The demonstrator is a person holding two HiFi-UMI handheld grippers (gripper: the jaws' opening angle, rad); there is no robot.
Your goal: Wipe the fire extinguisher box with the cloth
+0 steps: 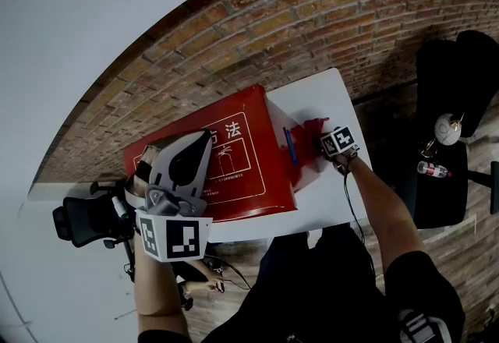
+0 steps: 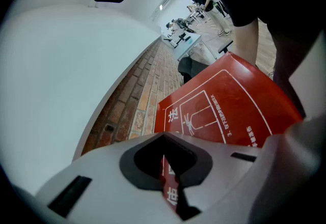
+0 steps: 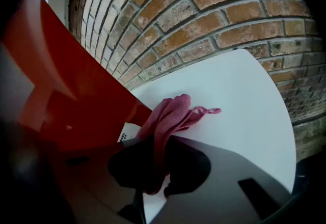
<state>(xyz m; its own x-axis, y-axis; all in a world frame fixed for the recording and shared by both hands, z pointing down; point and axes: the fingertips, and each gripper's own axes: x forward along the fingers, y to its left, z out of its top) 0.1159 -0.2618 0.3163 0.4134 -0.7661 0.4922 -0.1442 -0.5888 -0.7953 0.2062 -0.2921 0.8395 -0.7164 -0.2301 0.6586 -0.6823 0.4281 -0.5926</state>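
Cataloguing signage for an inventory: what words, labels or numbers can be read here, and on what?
"法": white print on the fire extinguisher box lid.
"使": same lid, in the left gripper view.
Smaller lines on it: too small to read.
Bottle label: unreadable.

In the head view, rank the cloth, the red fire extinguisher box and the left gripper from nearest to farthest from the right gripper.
1. cloth: clamped in the right gripper, by the box's right end.
2. fire extinguisher box: lying just to the left of that gripper.
3. left gripper: over the box's left end, farthest away.
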